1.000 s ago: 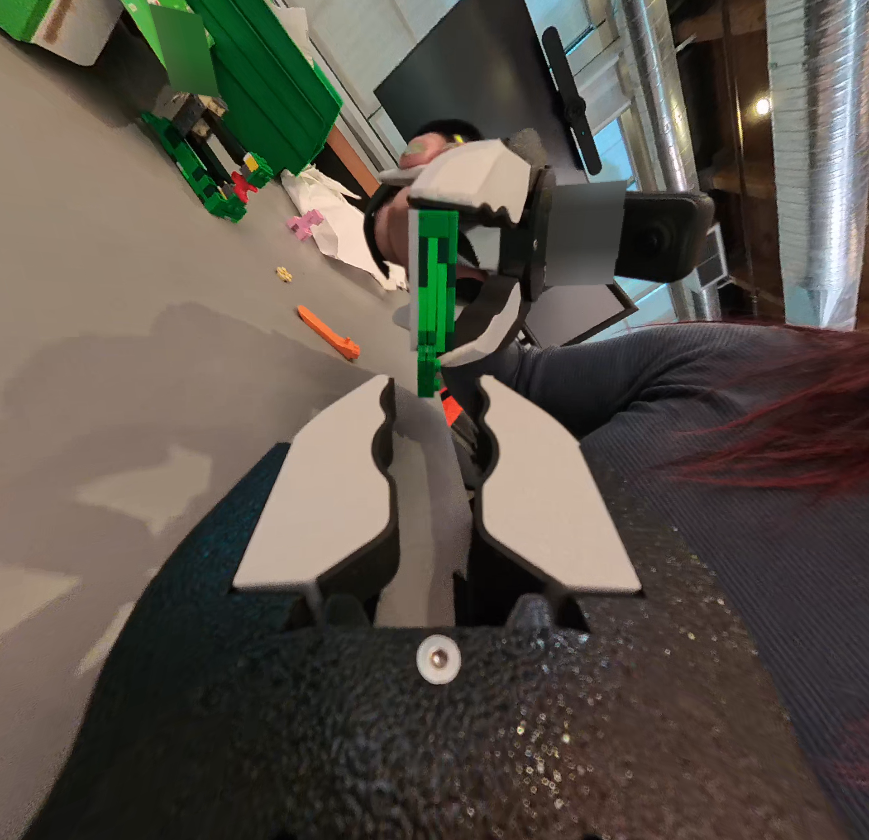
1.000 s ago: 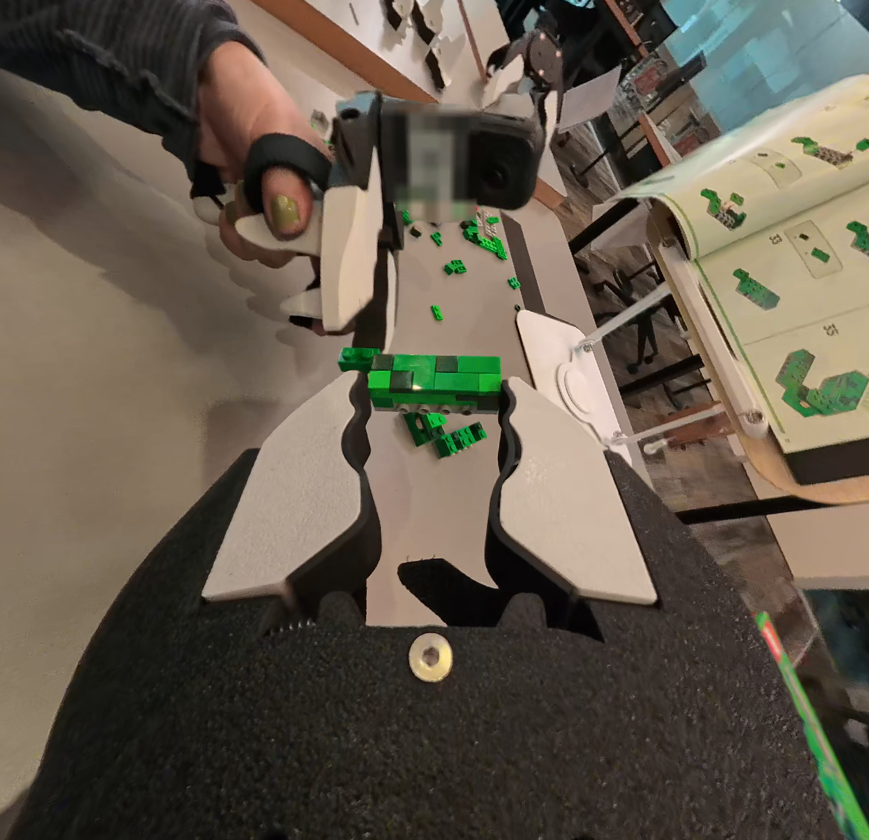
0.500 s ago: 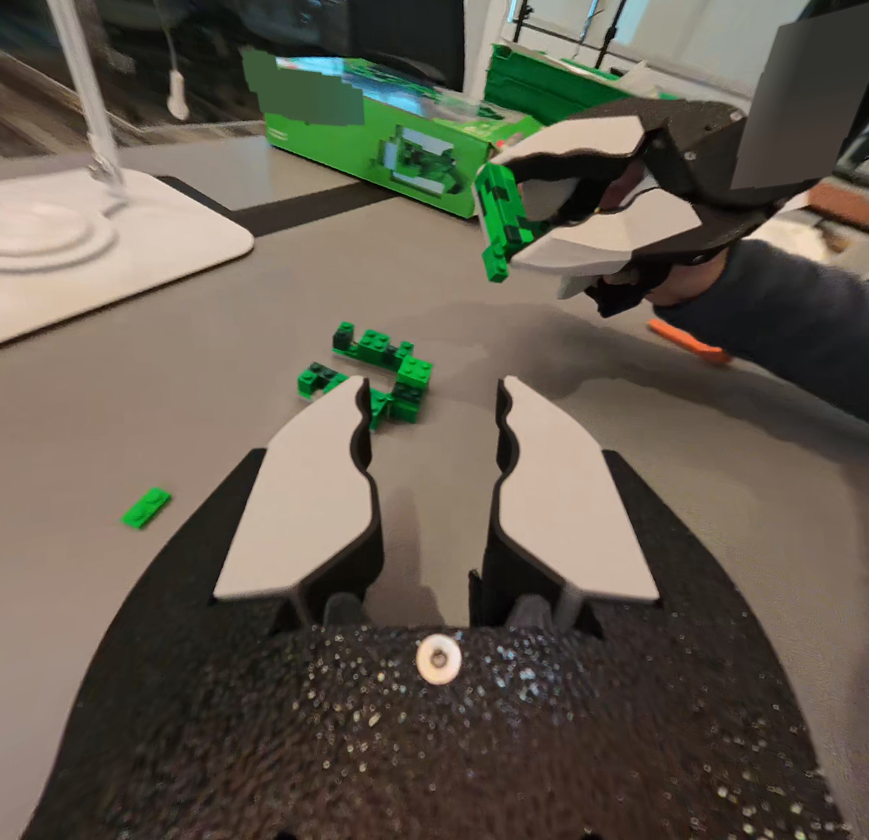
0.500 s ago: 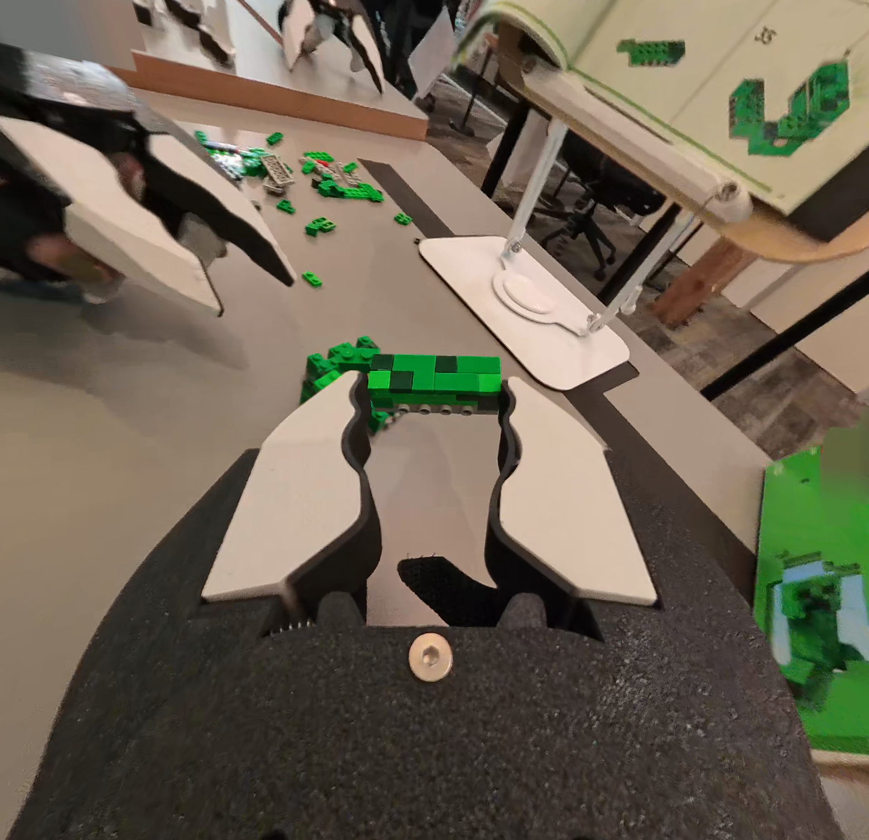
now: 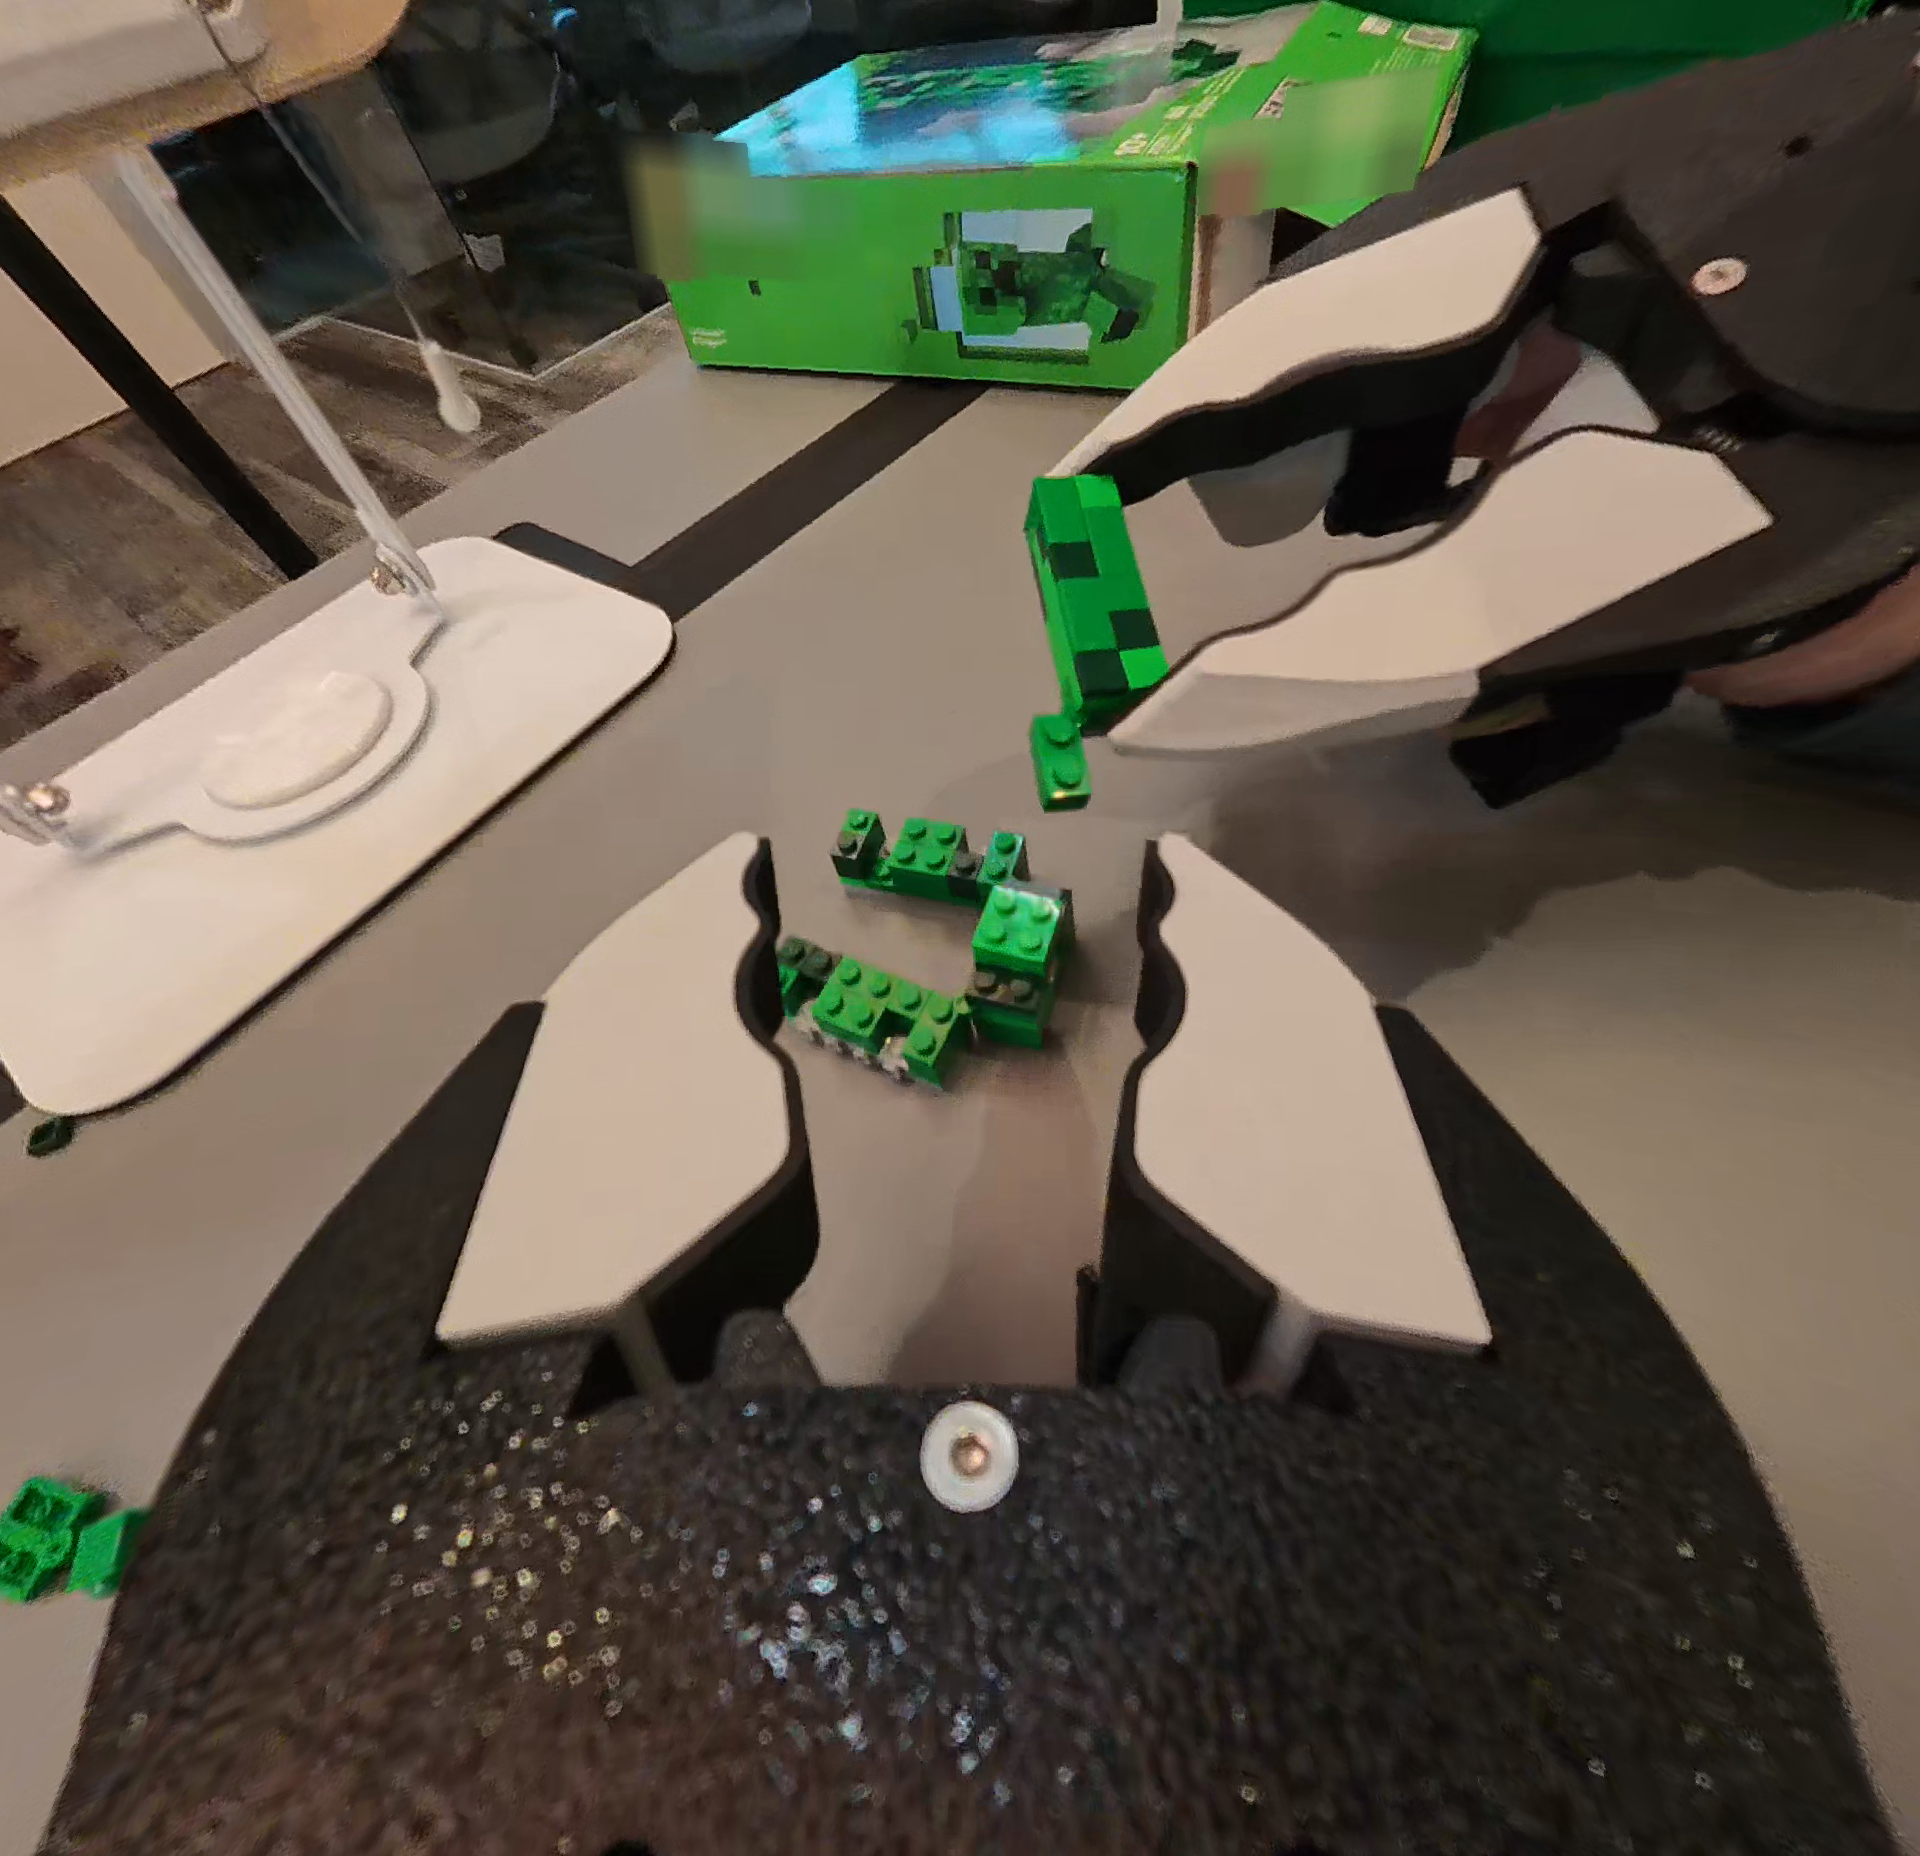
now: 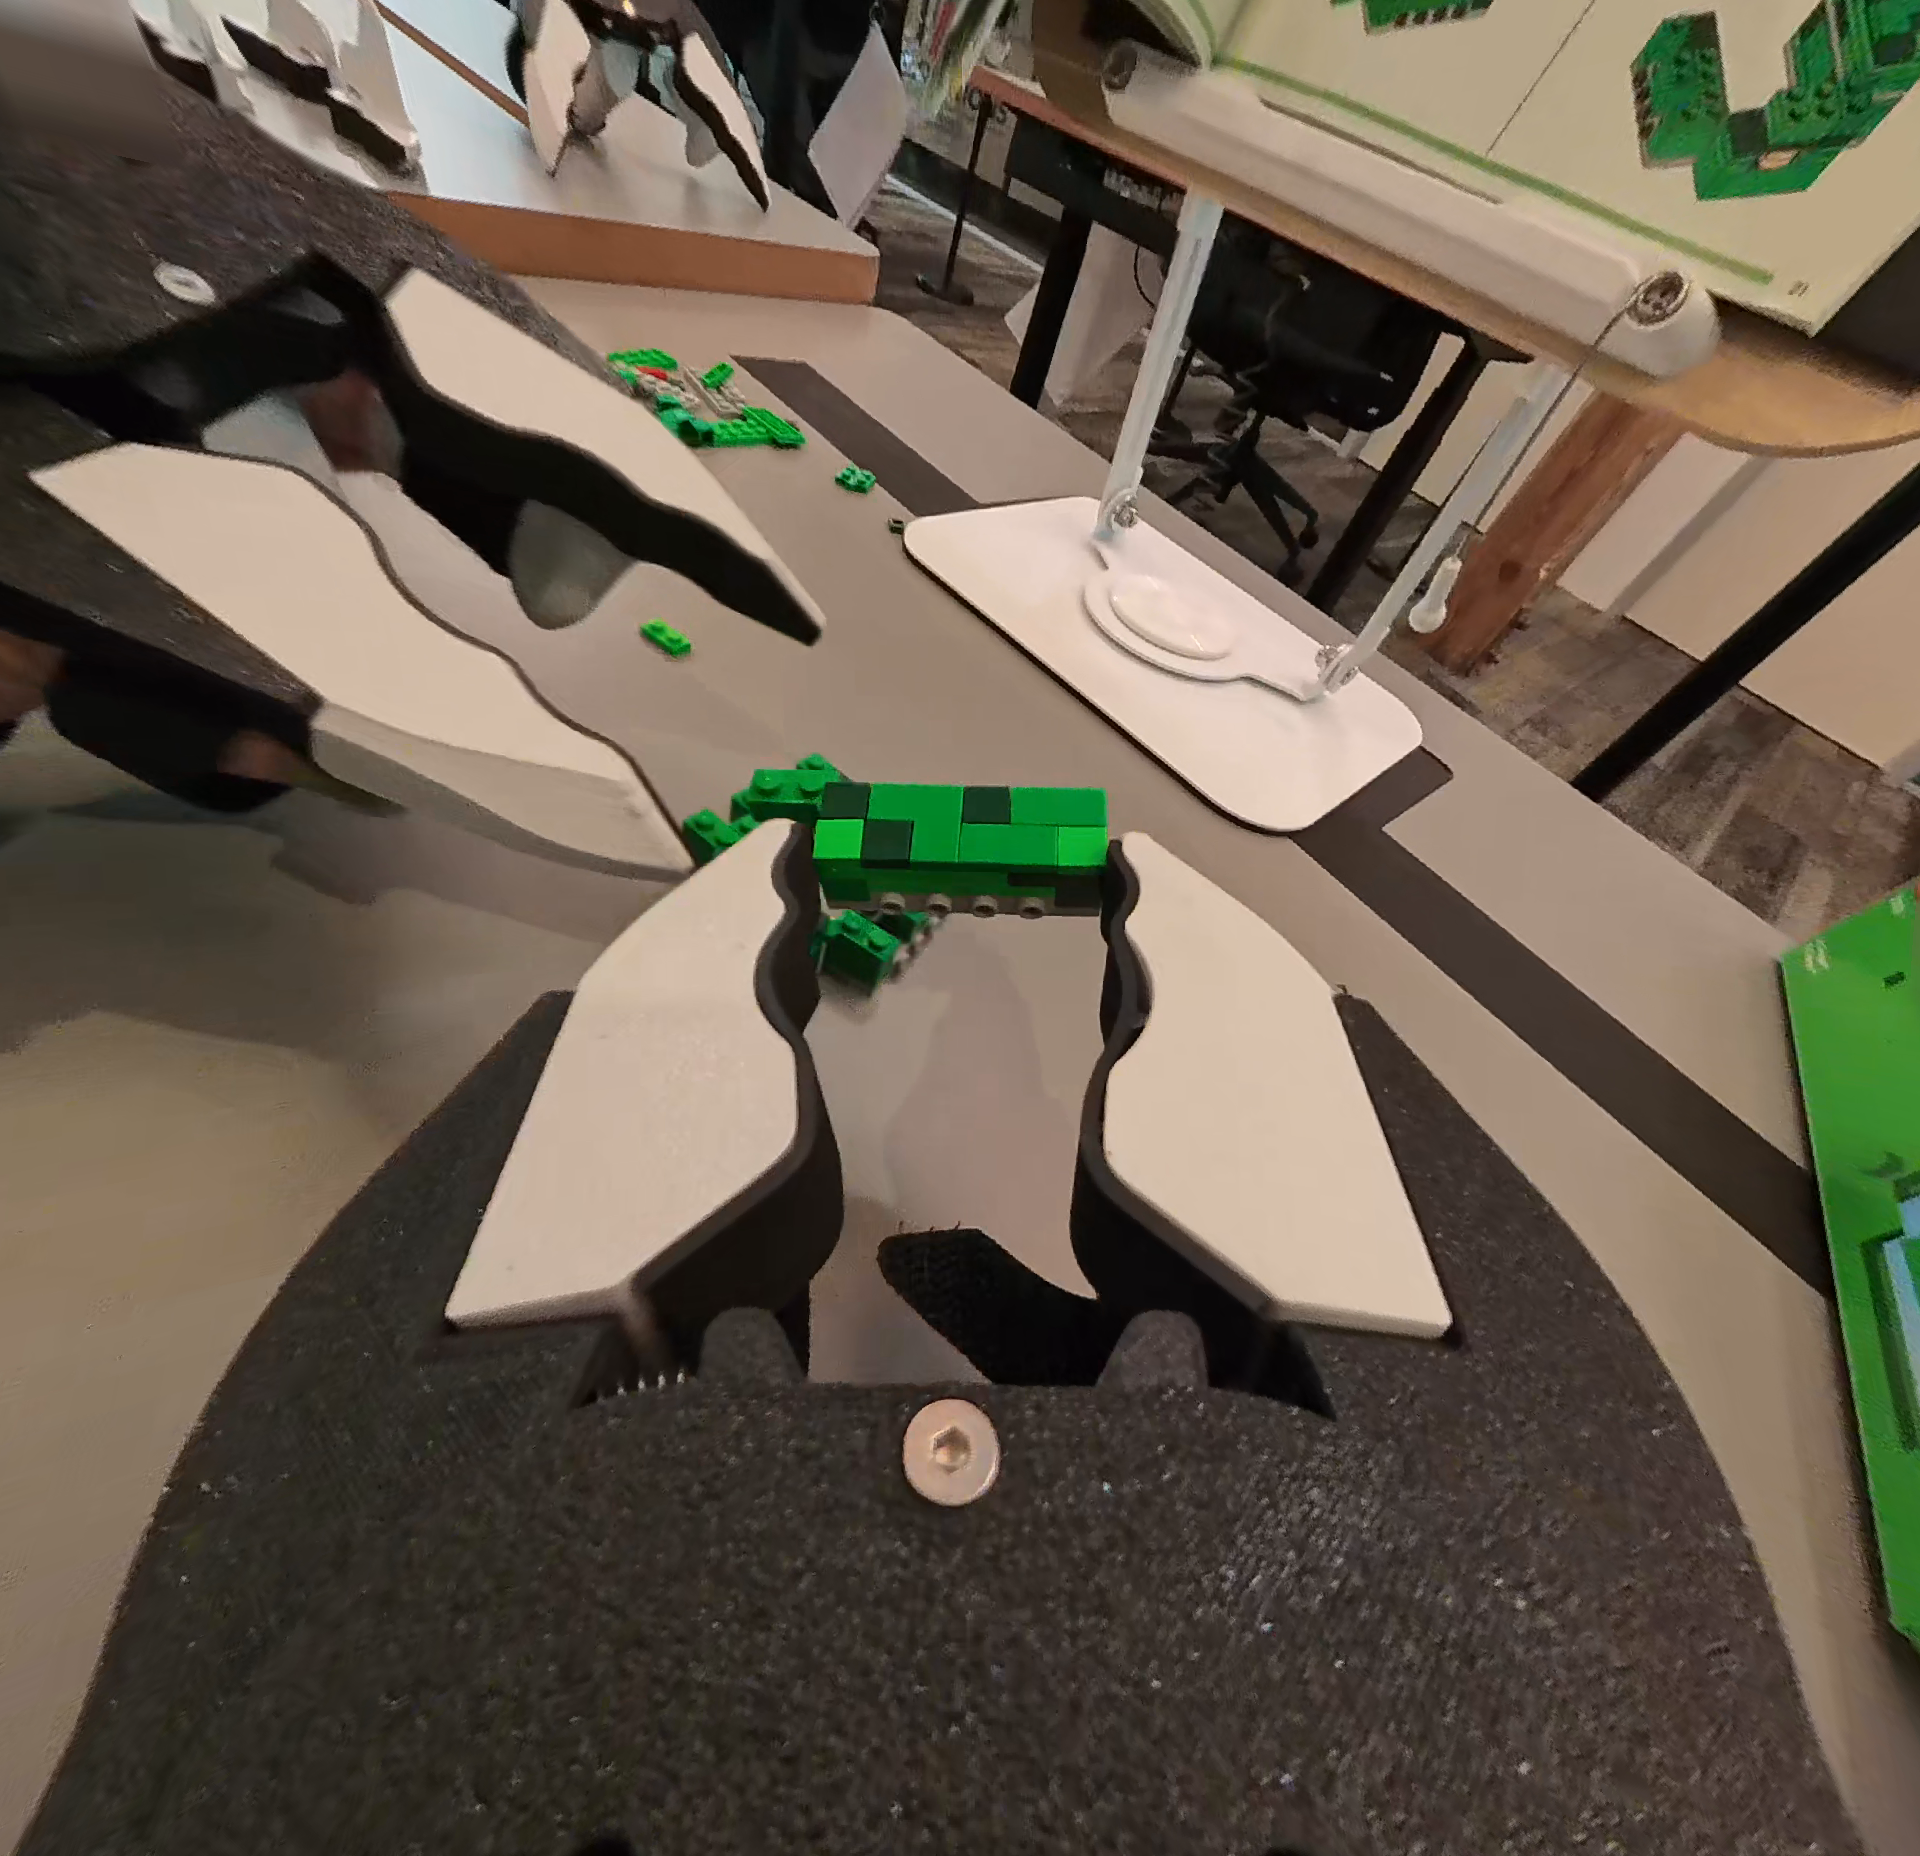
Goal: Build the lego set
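On the far left of my left wrist view, a white book stand base (image 5: pixel 312 726) with rounded corners lies flat on the smooth grey table (image 5: pixel 852 601), thin metal rods rising from it. At the near left edge sits a small pair of green studded bricks (image 5: pixel 47 1552). My left gripper (image 5: pixel 951 959) fills the foreground: rough, speckled black body, two flat pale fingers with wavy black inner edges. They are spread wide with nothing between them but the table, and they hover just above a C-shaped lego assembly (image 5: pixel 940 959) of green studded bricks with a few grey ones, lying on the table. Beyond it, at the far edge, stands a glossy green cardboard lego box (image 5: pixel 997 248). To the right, my right gripper (image 5: pixel 1127 611) reaches in from the side, raised off the table, pinching a long blocky lego bar (image 5: pixel 1091 601) in light and dark green squares; the bar hangs nearly upright, a small studded plate at its lower end.

From my right wrist view, the left gripper (image 6: pixel 727 705) shows at left, fingers parted. Loose green pieces (image 6: pixel 717 419) lie scattered far behind it. At centre my right gripper (image 6: pixel 956 871) clamps the smooth-topped bar (image 6: pixel 961 840) crosswise at its fingertips, above the assembly (image 6: pixel 769 804). Further right is the white stand base (image 6: pixel 1226 684), and above it an open instruction booklet (image 6: pixel 1558 71).
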The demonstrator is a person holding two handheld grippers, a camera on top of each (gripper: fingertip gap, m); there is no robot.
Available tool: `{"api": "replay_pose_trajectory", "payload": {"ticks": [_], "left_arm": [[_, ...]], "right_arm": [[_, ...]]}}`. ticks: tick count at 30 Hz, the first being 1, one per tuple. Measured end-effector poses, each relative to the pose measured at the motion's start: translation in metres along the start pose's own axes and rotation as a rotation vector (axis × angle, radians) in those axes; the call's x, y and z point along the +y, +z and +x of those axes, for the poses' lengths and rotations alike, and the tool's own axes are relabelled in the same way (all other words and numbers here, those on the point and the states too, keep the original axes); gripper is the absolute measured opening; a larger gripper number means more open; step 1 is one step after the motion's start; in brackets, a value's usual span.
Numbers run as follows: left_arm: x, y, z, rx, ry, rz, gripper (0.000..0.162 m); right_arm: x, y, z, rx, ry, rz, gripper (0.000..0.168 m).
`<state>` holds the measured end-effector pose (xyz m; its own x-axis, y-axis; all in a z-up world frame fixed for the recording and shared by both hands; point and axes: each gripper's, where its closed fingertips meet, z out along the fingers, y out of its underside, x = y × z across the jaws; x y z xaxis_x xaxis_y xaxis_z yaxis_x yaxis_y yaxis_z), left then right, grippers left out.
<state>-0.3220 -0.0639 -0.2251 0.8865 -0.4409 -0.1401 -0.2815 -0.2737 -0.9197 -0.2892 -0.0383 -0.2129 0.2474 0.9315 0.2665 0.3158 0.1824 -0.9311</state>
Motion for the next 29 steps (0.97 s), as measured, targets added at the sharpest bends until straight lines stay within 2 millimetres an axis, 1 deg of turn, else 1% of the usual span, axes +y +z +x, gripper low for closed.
{"api": "replay_pose_trajectory", "payload": {"ticks": [4, 11, 13, 15, 18, 20, 24, 29], "left_arm": [[-0.002, 0.005, 0.000, -0.007, -0.003, 0.010, 0.066], [0.004, 0.007, -0.002, -0.027, 0.012, -0.005, 0.067], [0.007, 0.005, 0.000, -0.015, 0.034, -0.013, 0.066], [0.011, 0.000, 0.006, 0.038, 0.076, -0.015, 0.064], [0.023, -0.002, 0.008, 0.088, 0.159, -0.069, 0.062], [0.029, 0.000, 0.006, 0.105, 0.203, -0.097, 0.056], [0.031, 0.009, 0.010, 0.157, 0.230, -0.121, 0.044], [0.037, 0.020, 0.013, 0.195, 0.318, -0.186, 0.033]], "right_arm": [[-0.001, -0.002, -0.005, -0.028, 0.003, 0.021, 0.052], [0.005, -0.001, -0.009, -0.061, -0.007, 0.011, 0.052], [0.009, 0.000, -0.008, -0.057, -0.030, -0.003, 0.052], [0.011, 0.000, -0.005, -0.072, -0.057, -0.013, 0.052], [0.014, 0.005, -0.005, -0.170, -0.052, -0.019, 0.052], [0.017, 0.010, -0.004, -0.246, -0.075, -0.032, 0.052], [0.019, 0.020, -0.003, -0.391, -0.117, -0.012, 0.052], [0.016, 0.025, -0.003, -0.530, -0.098, 0.014, 0.052]]}}
